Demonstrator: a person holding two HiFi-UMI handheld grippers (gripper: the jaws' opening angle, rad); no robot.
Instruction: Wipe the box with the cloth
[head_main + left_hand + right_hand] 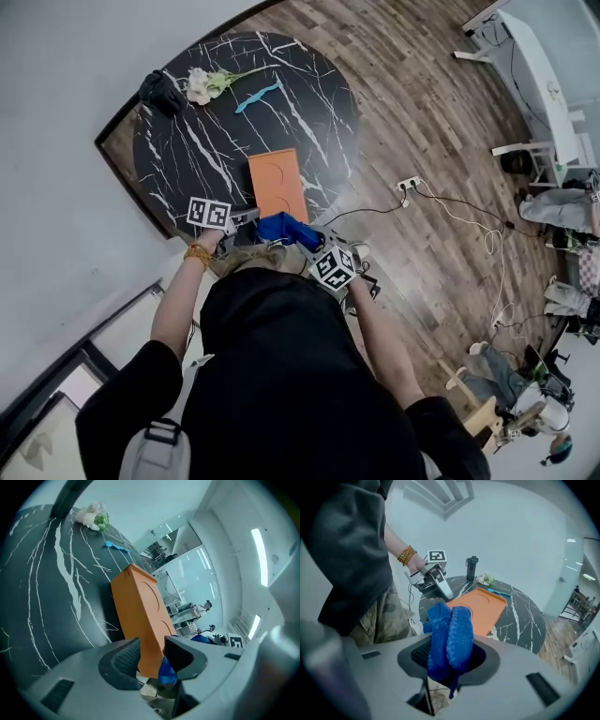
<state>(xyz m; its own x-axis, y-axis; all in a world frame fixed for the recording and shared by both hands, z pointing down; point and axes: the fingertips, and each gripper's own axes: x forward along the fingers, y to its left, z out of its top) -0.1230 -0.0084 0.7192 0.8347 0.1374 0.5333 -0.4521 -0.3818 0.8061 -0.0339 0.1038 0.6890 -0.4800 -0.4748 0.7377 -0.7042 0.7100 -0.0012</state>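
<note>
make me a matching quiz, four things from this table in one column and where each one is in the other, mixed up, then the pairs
Things
1. flat orange rectangular box
2. blue knitted cloth
3. white flower bunch
4. thin light blue object

Places
A. pinched in the right gripper
B. at the table's far edge beside the black bottle
C. flat on the black marbled round table, near end at the left gripper
D. on the tabletop between flowers and box

Pairs: 1-C, 2-A, 3-B, 4-D
</note>
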